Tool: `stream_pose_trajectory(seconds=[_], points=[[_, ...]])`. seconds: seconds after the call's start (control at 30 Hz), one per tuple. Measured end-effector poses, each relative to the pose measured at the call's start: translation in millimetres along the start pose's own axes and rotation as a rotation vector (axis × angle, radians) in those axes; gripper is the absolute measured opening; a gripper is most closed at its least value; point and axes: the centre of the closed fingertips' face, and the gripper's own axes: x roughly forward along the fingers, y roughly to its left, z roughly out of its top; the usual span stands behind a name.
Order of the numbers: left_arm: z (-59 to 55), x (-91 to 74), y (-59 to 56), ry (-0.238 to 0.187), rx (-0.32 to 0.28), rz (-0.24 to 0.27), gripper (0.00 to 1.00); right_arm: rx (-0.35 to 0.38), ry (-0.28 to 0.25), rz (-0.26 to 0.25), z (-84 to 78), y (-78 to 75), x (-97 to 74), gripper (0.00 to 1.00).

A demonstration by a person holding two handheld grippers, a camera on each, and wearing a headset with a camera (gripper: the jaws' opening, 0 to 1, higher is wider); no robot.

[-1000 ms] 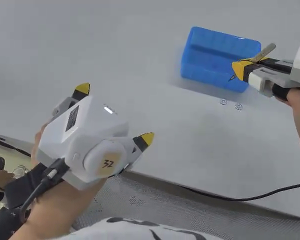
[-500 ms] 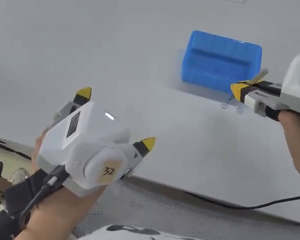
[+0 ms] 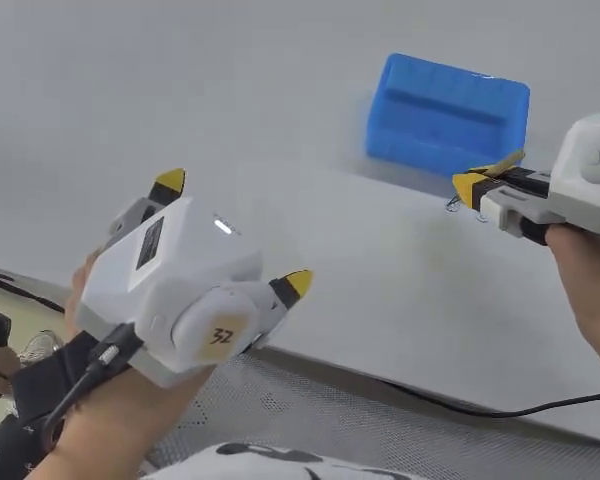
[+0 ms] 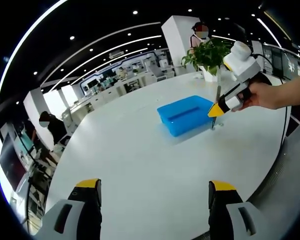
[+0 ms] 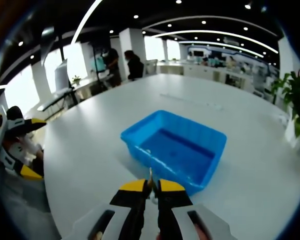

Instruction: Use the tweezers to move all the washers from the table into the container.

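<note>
Jaws clamped on the tweezers (image 3: 508,160), the right gripper (image 3: 470,188) ought to lower the tips gently onto a washer (image 3: 451,206) beside the container (image 3: 448,105); left gripper (image 3: 232,231) gapes empty.

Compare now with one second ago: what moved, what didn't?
The right gripper, shut on the tweezers, has dropped from the front wall of the blue container to the washers on the table before it. Nothing lifted that I can see. The left gripper stays open by the table edge; container and washers unmoved.
</note>
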Motion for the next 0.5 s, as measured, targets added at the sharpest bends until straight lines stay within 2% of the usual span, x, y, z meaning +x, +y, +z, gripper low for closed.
stream_pose_trajectory(seconds=[0.13,0.5], points=[[-0.7,0.3,0.3,0.003,0.0,0.002,0.9,-0.021,0.033,-0.007,-6.5,-0.6,2.4,0.05],[-1.9,0.8,-0.1,0.01,0.006,0.0,0.9,-0.009,0.031,-0.014,-4.9,-1.2,3.6,0.04]])
